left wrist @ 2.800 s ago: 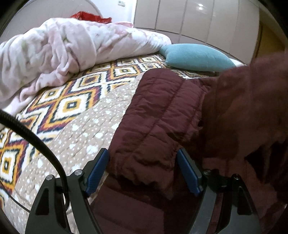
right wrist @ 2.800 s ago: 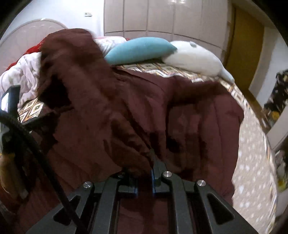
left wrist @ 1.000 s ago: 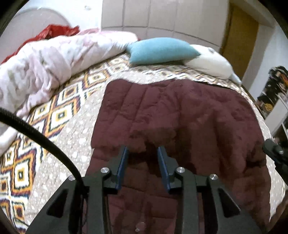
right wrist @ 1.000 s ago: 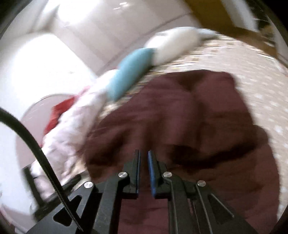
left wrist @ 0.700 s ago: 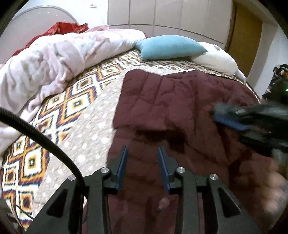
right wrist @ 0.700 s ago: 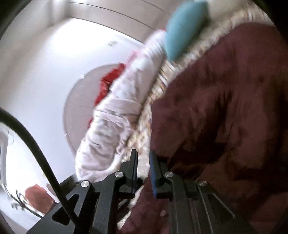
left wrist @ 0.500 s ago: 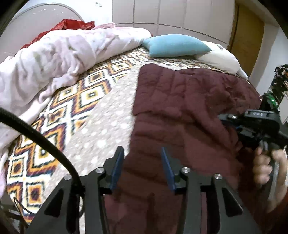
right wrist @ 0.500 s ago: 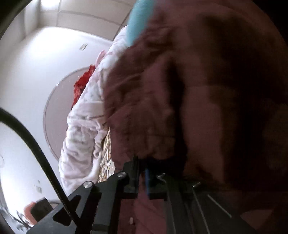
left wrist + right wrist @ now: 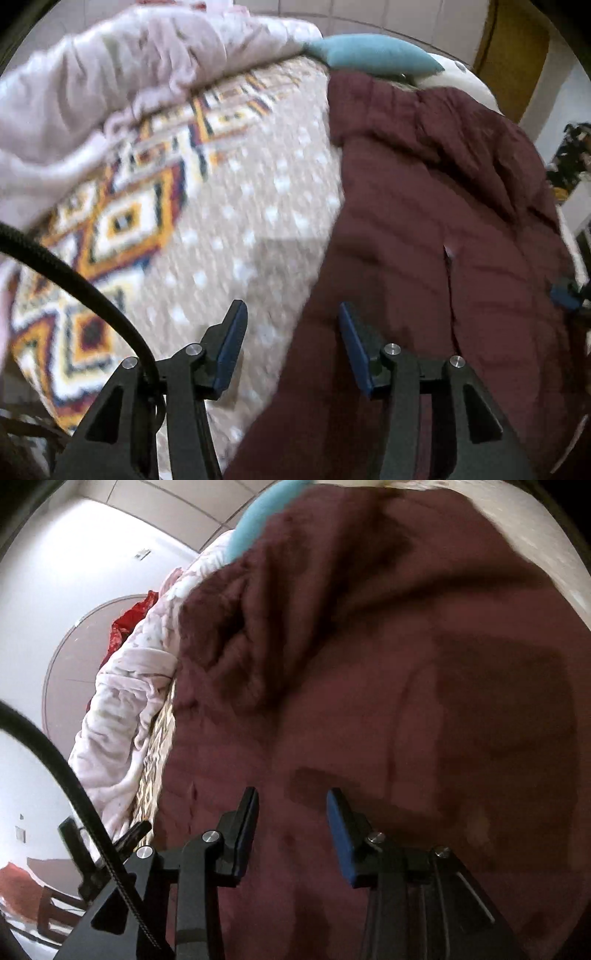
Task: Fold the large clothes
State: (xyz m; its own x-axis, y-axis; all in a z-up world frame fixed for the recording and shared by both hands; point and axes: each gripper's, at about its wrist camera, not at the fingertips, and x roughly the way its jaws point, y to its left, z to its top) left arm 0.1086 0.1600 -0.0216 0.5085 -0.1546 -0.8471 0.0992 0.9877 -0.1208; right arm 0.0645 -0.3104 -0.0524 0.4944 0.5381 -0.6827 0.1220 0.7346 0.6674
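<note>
A large maroon quilted jacket (image 9: 436, 229) lies spread on the bed, with a folded part at its far end; it fills the right wrist view (image 9: 406, 686). My left gripper (image 9: 290, 336) is open and empty, low over the jacket's left edge where it meets the bedspread. My right gripper (image 9: 291, 823) is open and empty, just above the jacket's middle. A blue pad of the right gripper shows at the right edge of the left wrist view (image 9: 563, 295).
The patterned bedspread (image 9: 155, 221) lies left of the jacket. A bunched pink-white blanket (image 9: 110, 81) lies along the far left. A teal pillow (image 9: 373, 55) and a white pillow (image 9: 472, 85) sit at the head. A chair (image 9: 55, 912) stands beside the bed.
Both grippers have opened wider. The left gripper has dropped lower and shifted left to the jacket's edge. The right gripper, earlier shut, has come down close over the jacket.
</note>
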